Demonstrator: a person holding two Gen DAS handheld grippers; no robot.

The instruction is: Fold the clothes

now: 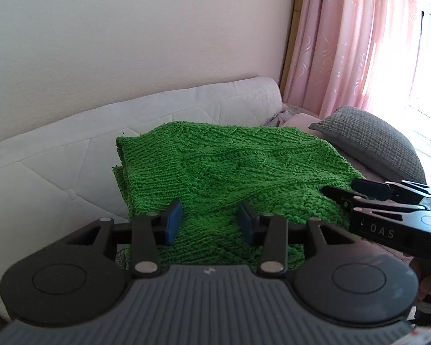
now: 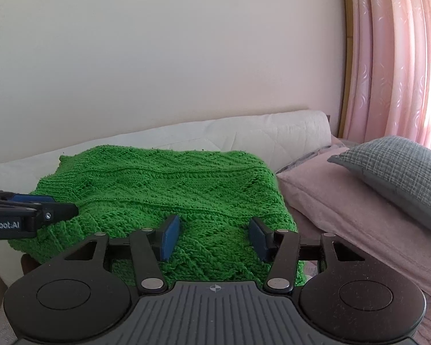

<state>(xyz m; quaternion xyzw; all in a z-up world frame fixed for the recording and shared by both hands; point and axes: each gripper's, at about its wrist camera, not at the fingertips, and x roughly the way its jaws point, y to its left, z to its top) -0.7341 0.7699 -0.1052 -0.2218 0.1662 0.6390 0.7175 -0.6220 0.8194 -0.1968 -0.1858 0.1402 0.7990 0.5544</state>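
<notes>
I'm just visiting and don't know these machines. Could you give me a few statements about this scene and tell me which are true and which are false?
1. The green knitted garment lies folded into a thick stack. True.
2. The left gripper is clamped shut on the knit. False: its jaws stand open, with the knit showing between them.
3. A grey pillow lies to the right of the garment. True.
4. The curtain is blue. False: it is pink.
5. The right gripper is open. True.
</notes>
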